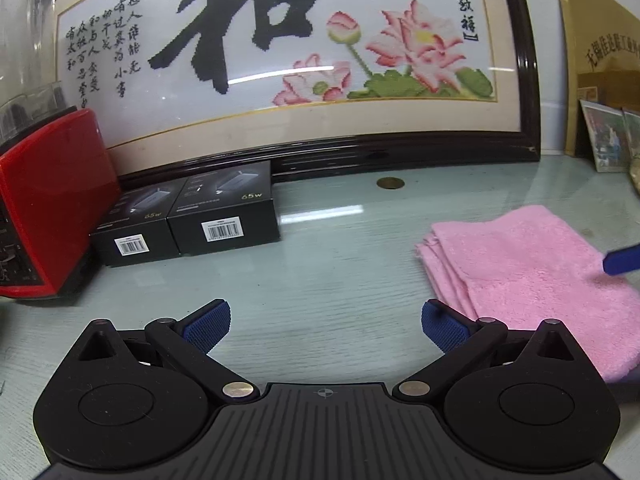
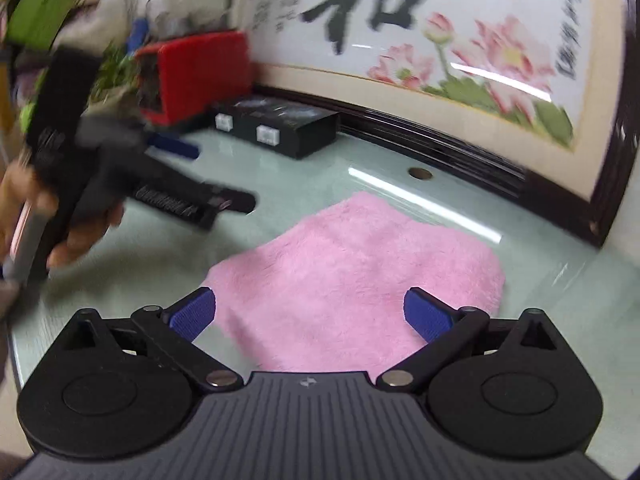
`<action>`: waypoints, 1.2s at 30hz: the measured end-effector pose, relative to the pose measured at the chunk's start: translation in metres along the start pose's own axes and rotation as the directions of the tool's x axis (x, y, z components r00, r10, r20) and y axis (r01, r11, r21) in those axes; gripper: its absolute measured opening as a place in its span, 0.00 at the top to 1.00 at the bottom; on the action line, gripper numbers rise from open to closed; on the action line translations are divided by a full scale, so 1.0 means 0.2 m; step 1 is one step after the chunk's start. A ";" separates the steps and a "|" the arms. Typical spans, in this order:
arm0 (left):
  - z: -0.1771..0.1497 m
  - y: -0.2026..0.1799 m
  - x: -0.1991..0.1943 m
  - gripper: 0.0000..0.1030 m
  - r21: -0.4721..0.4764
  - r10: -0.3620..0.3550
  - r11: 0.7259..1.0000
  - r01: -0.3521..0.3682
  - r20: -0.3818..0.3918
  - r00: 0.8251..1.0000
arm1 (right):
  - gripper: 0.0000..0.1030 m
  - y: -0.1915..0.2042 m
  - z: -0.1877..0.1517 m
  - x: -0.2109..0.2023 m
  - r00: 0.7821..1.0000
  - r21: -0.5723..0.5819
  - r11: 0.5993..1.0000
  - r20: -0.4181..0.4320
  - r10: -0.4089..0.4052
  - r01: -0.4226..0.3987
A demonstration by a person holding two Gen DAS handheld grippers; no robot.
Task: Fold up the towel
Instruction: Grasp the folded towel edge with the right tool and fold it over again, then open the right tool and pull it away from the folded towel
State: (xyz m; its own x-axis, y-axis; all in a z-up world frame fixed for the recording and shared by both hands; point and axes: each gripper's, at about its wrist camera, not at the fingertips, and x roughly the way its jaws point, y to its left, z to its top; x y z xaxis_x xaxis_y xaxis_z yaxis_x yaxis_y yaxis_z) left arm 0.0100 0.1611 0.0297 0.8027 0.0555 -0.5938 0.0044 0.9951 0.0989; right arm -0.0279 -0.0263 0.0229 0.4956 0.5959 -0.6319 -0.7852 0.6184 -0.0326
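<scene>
A pink fluffy towel (image 1: 532,276) lies folded in several layers on the pale green glass table (image 1: 328,280), at the right of the left wrist view. My left gripper (image 1: 325,322) is open over bare table, just left of the towel's near corner, holding nothing. A blue fingertip (image 1: 622,260) of the right gripper shows over the towel's right side. In the blurred right wrist view the towel (image 2: 352,280) lies straight ahead. My right gripper (image 2: 310,314) is open above its near edge, with nothing between the pads. The left gripper (image 2: 172,168) appears at the left, held by a hand (image 2: 80,236).
Two black boxes (image 1: 188,216) with barcode labels and a red appliance (image 1: 48,200) stand at the back left. A large framed cross-stitch picture (image 1: 296,60) leans along the back. Photo frames (image 1: 608,140) stand at the back right. A round hole (image 1: 390,183) marks the tabletop.
</scene>
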 end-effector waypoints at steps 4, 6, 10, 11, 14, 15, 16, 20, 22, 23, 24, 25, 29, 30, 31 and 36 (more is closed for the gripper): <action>-0.01 0.01 0.01 0.00 -0.005 -0.002 1.000 0.002 -0.010 1.000 | 0.03 0.12 0.00 0.02 1.000 -0.097 0.995 -0.031 -0.001 -0.002; -0.01 0.00 0.01 0.00 -0.004 0.004 1.000 -0.004 -0.011 1.000 | 0.12 0.11 0.00 0.06 0.998 -0.077 0.997 -0.061 -0.018 0.014; -0.01 0.00 0.00 0.00 -0.003 -0.003 1.000 0.003 -0.006 1.000 | 0.34 0.07 0.00 0.11 0.997 -0.025 0.999 -0.064 -0.045 0.044; -0.01 0.00 0.00 0.00 -0.003 -0.003 1.000 0.003 -0.005 1.000 | 0.39 0.05 0.00 0.10 0.997 -0.025 0.998 -0.060 -0.057 0.056; -0.01 0.00 0.00 0.00 -0.003 -0.001 1.000 0.001 -0.006 1.000 | 0.45 -0.03 0.01 0.11 0.992 -0.014 0.994 -0.056 -0.109 0.108; -0.01 0.00 0.01 0.00 -0.003 0.000 1.000 0.000 -0.008 1.000 | 0.50 -0.07 0.01 0.12 0.991 0.001 0.992 -0.058 -0.122 0.123; -0.01 0.00 0.01 0.00 -0.002 0.000 1.000 0.000 -0.009 1.000 | 0.50 -0.10 0.01 0.13 0.988 0.012 0.990 -0.060 -0.142 0.143; -0.02 -0.01 0.01 0.00 0.006 0.000 1.000 0.000 -0.014 1.000 | 0.50 -0.31 0.01 0.16 0.978 0.069 0.977 -0.066 -0.200 0.204; -0.02 -0.02 0.01 0.00 0.012 -0.001 1.000 0.001 -0.015 1.000 | 0.50 -0.44 0.01 0.17 0.970 0.126 0.963 -0.078 -0.231 0.239; -0.02 -0.03 0.01 0.00 0.017 0.000 1.000 0.001 -0.013 1.000 | 0.50 -0.48 0.01 0.18 0.968 0.145 0.958 -0.080 -0.240 0.249; -0.02 -0.03 0.01 0.00 0.020 -0.001 1.000 0.001 -0.010 1.000 | 0.48 -0.53 0.02 0.19 0.966 0.155 0.955 -0.083 -0.244 0.254; -0.02 -0.03 0.01 0.00 0.021 -0.003 1.000 0.003 -0.009 1.000 | 0.44 -0.55 0.02 0.20 0.967 0.135 0.959 -0.084 -0.239 0.249; -0.03 -0.04 0.03 0.00 0.024 -0.016 1.000 0.016 -0.022 1.000 | 0.25 -0.58 -0.02 0.19 0.976 0.081 0.974 -0.072 -0.205 0.211; -0.03 -0.04 0.03 0.00 0.026 -0.023 0.999 0.024 -0.024 0.999 | 0.17 -0.58 -0.03 0.18 0.982 0.080 0.980 -0.069 -0.175 0.180; -0.03 -0.04 0.03 0.00 0.028 -0.031 0.999 0.031 -0.023 0.999 | 0.13 -0.57 -0.05 0.17 0.987 0.068 0.986 -0.066 -0.148 0.152; -0.04 -0.07 0.02 0.00 0.056 -0.050 0.997 0.050 0.002 0.999 | 0.10 -0.57 -0.07 0.09 0.997 0.063 0.996 -0.036 -0.064 0.066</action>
State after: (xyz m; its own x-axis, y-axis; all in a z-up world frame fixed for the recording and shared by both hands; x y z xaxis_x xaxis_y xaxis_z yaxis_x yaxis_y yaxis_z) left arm 0.0092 0.1474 0.0194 0.8027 0.0054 -0.5964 0.0775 0.9905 0.1134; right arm 0.0642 -0.0935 0.0044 0.5307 0.5365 -0.6562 -0.7262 0.6871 -0.0255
